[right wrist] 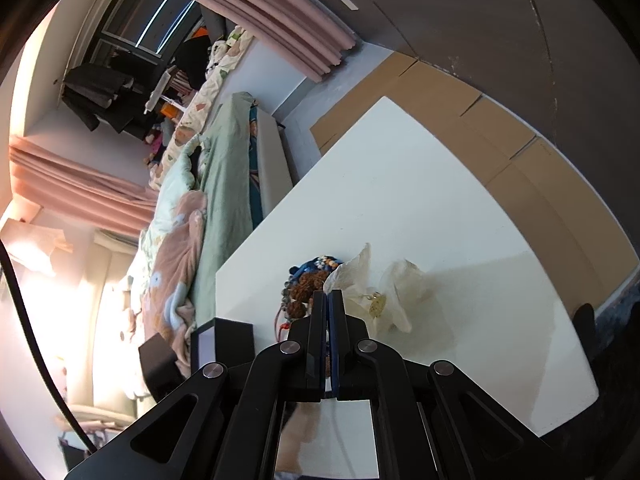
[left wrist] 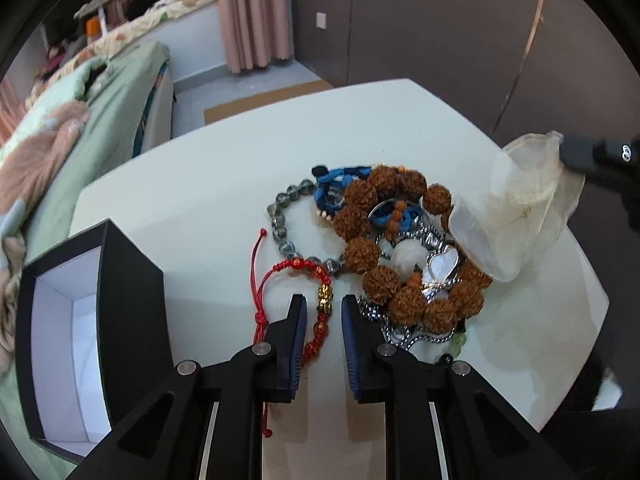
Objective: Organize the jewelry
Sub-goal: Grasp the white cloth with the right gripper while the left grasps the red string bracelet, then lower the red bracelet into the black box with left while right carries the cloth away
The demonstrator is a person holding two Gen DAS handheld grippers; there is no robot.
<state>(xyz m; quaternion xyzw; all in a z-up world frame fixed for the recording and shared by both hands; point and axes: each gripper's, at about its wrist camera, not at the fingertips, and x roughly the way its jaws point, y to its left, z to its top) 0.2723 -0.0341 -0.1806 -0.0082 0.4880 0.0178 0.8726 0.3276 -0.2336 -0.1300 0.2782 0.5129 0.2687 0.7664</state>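
A pile of jewelry lies on the white table (left wrist: pixel 200 208): a red cord bracelet (left wrist: pixel 316 280) with gold beads, a grey bead bracelet (left wrist: pixel 282 232), a brown seed-bead bracelet (left wrist: pixel 360 224), a blue cord piece (left wrist: pixel 332 188) and a silver heart pendant (left wrist: pixel 442 264). My left gripper (left wrist: pixel 323 306) is open, its fingers on either side of the red bracelet's gold beads. My right gripper (right wrist: pixel 328 298) is shut on a sheer white organza pouch (right wrist: pixel 372 292), which it holds tilted over the pile's right side; the pouch also shows in the left wrist view (left wrist: pixel 516 216).
An open black box (left wrist: pixel 80 320) with a white inside stands on the table's left edge, also in the right wrist view (right wrist: pixel 224 340). A bed with green bedding (left wrist: pixel 80 128) lies left of the table. Cardboard (right wrist: pixel 500 140) covers the floor beyond.
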